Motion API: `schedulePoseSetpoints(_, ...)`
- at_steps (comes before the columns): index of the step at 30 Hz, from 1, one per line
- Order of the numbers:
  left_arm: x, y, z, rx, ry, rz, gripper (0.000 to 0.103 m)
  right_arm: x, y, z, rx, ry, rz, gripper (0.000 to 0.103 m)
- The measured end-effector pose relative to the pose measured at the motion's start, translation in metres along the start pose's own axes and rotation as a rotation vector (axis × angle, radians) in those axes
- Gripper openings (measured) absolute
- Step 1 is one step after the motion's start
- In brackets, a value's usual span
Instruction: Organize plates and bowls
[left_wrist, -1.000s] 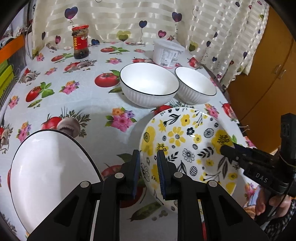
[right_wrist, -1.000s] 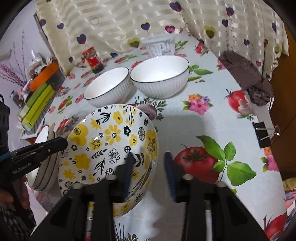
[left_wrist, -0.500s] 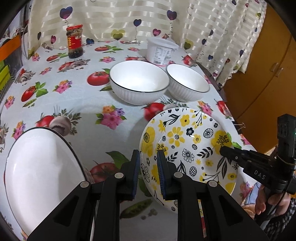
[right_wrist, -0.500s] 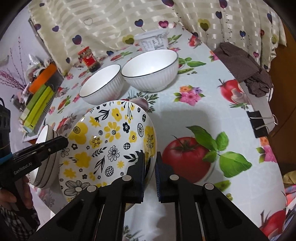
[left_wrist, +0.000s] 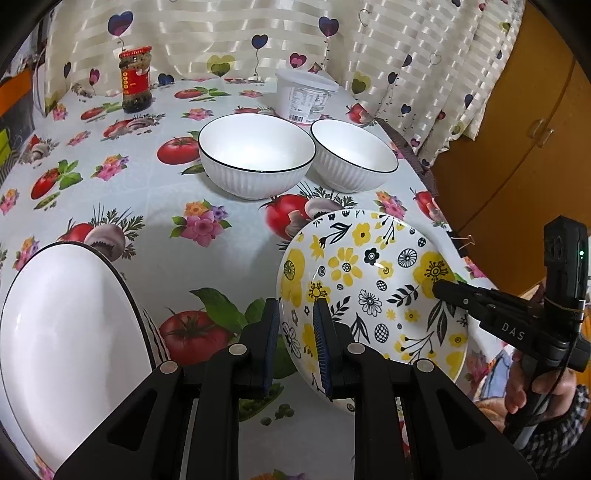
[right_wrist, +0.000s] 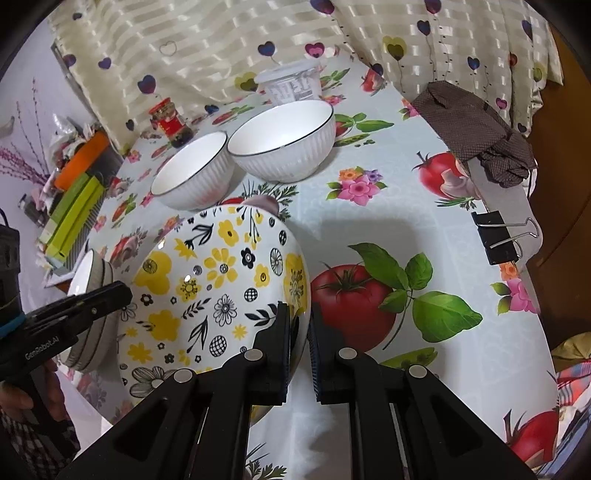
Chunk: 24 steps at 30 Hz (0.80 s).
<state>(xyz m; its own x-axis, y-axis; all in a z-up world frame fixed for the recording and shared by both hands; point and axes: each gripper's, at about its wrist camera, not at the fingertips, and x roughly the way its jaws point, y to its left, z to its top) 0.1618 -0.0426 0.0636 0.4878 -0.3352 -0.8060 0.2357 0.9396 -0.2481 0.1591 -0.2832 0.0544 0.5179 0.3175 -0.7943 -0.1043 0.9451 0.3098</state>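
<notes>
Left wrist view shows both tools gripping one thing: the yellow-and-black flowered ceramic plate (left_wrist: 373, 284), tilted up off the tomato-print desk (left_wrist: 147, 199) at lower right of the frame. The left tool (left_wrist: 295, 343) has its blue pads nearly closed over the plate's near rim, low in the centre. The right tool (left_wrist: 443, 291) comes in from the right edge and pinches the opposite rim, a hand (left_wrist: 535, 387) behind it.

Right wrist view confirms this. The right tool (right_wrist: 298, 347) is clamped thin on the flowered plate (right_wrist: 218, 295) at its right rim, and the left tool (right_wrist: 110, 295) bites the rim at left of the frame. The plate's lower edge is hidden behind the tools, so I cannot tell whether it rests on the desk or hangs clear.

Two white ribbed bowls with dark rims, the larger bowl (left_wrist: 256, 155) and the smaller bowl (left_wrist: 354, 155), sit side by side and almost touching in the upper middle of the left view, not nested. A white dark-rimmed plate (left_wrist: 70, 332) fills the lower left; the right view shows it lying on another dish as a short stack (right_wrist: 92, 295).

My judgement is that the sorting is partway done: one stack exists, the flowered plate is in transit and probably bound for that stack, and the two bowls are left to be nested.
</notes>
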Motion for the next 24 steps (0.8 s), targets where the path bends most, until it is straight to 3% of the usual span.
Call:
schedulePoseSetpoints(5, -0.009, 0.005, 0.009, 0.015, -0.034, 0.006, 0.020, -0.008, -0.008, 0.008, 0.038, -0.029, 0.002, 0.027)
schedulePoseSetpoints(13, -0.017, 0.025, 0.048, 0.003, -0.078, 0.013, 0.020, -0.018, 0.009, 0.046, 0.030, -0.105, 0.042, 0.027)
schedulePoseSetpoints(24, -0.002, 0.057, 0.091, -0.001, -0.068, 0.059, 0.020, 0.024, 0.053, 0.089, -0.023, -0.046, 0.102, 0.027)
